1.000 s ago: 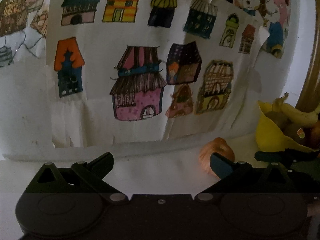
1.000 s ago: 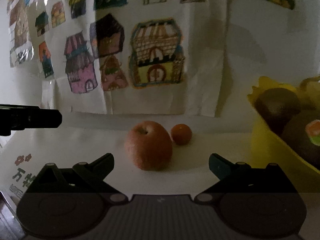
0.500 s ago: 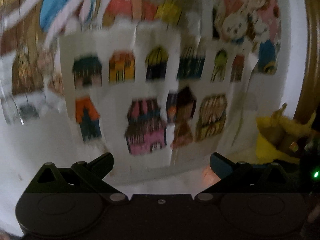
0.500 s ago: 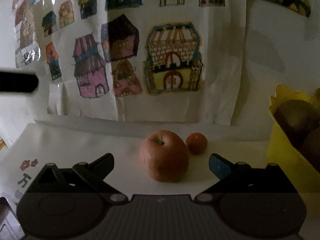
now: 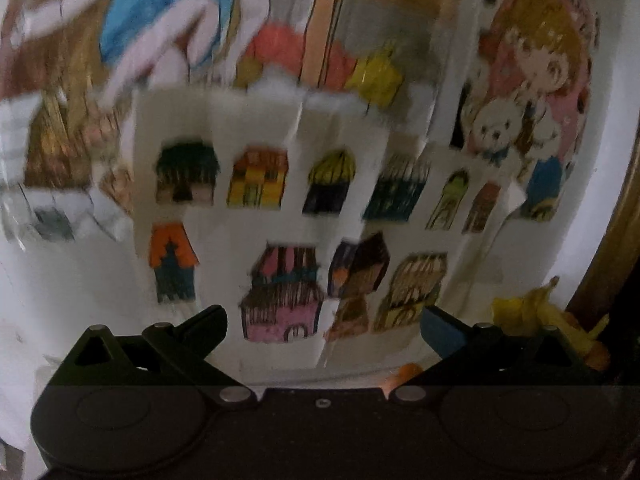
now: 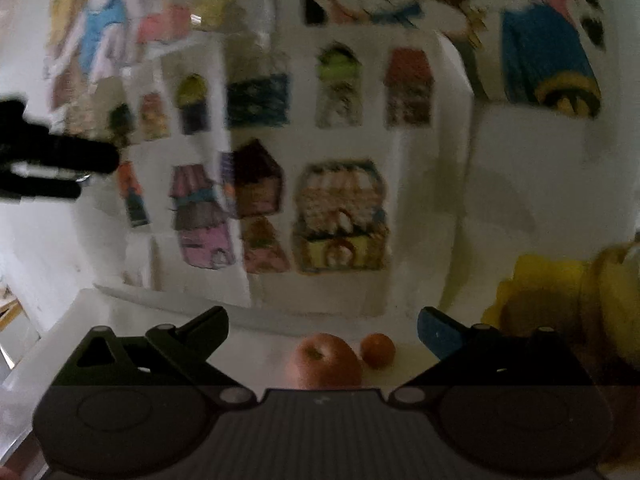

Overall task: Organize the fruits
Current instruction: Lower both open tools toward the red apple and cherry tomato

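Both my grippers have gone up since a moment ago, so the apple (image 6: 326,364) and the little orange (image 6: 378,350) now sit low in the right view, side by side on the white table (image 6: 256,344); the yellow bowl (image 6: 536,292) is off to the right. My right gripper (image 6: 322,330) is wide open with nothing in it; my left gripper (image 5: 322,330) is wide open too, facing the house drawings (image 5: 280,296) on the wall, and the picture is blurry.
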Demonstrator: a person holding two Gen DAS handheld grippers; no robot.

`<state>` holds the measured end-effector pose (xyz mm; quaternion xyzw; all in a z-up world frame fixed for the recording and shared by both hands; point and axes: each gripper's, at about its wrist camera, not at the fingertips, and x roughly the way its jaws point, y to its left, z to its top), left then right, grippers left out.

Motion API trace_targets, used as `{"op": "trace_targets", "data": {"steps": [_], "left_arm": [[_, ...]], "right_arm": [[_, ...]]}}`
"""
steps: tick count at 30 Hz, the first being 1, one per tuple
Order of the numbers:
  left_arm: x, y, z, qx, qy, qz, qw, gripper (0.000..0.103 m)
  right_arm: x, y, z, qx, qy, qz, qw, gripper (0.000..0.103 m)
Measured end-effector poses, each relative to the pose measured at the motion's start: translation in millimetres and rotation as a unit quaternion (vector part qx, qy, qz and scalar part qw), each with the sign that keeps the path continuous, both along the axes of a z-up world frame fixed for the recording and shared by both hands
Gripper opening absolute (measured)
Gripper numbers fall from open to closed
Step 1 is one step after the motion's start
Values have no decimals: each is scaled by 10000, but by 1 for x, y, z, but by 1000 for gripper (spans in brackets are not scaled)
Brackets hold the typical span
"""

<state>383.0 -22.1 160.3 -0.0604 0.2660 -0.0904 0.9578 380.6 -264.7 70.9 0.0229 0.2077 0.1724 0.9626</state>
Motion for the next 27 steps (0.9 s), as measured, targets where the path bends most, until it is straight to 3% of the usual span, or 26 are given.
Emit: {"op": "trace_targets", "data": {"steps": [5,12,17,22,27], "left_arm": [[15,2,-39,-89,161,-206,9996,102],[21,13,-76,-281,186,-342,9988,102],[13,12,-90,42,51,-553,9985,102],[11,-7,-105,290,116,-1131,9931,102],[18,-33,-120,356,206,-1694,9847,102]], "right_arm": [[27,-9,-18,234,462,-49,9986,103],[34,1,-23,53,328,-99,9994,103],[39,14,-19,-241,208,-121,9994,103],[56,16,-10,-56,729,-101,9973,103],[68,30,-7,-349,1025,-239,9938,102]]}}
